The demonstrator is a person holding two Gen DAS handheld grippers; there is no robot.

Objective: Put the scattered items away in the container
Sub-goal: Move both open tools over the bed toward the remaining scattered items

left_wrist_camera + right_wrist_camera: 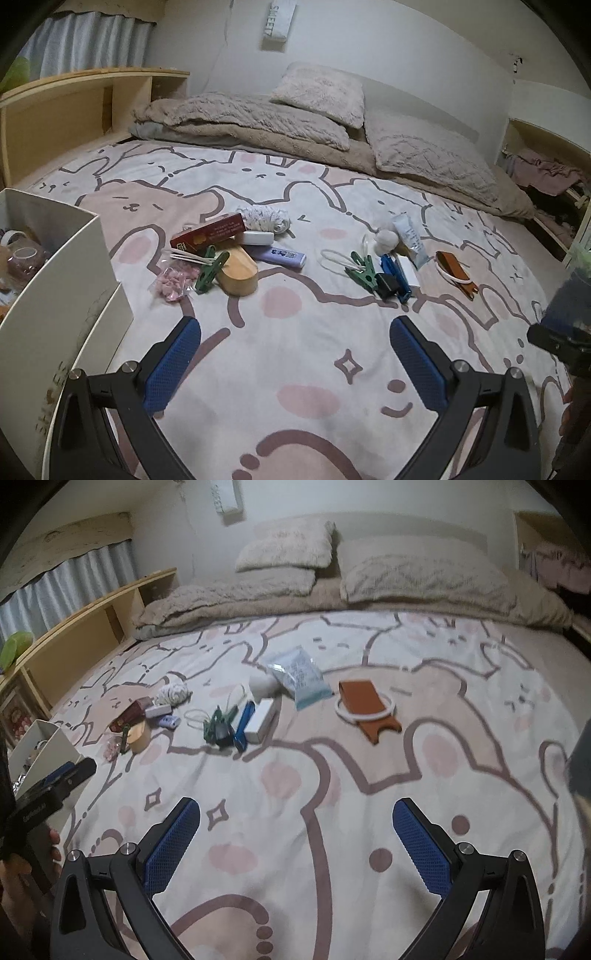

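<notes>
Home bedroom. A bed is filling both views, wearing a bunny-print sheet (295, 332). Beige pillows (321, 92) and a folded fuzzy blanket (240, 118) are lying at the head, against a white wall. A wooden cubby shelf (74, 107) is running along one side, a curtain (92, 40) hanging above it. Crumpled clothes (543, 173) are sitting in an alcove.

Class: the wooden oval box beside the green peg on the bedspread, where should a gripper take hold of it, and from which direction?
Grip the wooden oval box across its narrow width, from above: it lies flat, its long side walls straight; avoid the green peg end.
</notes>
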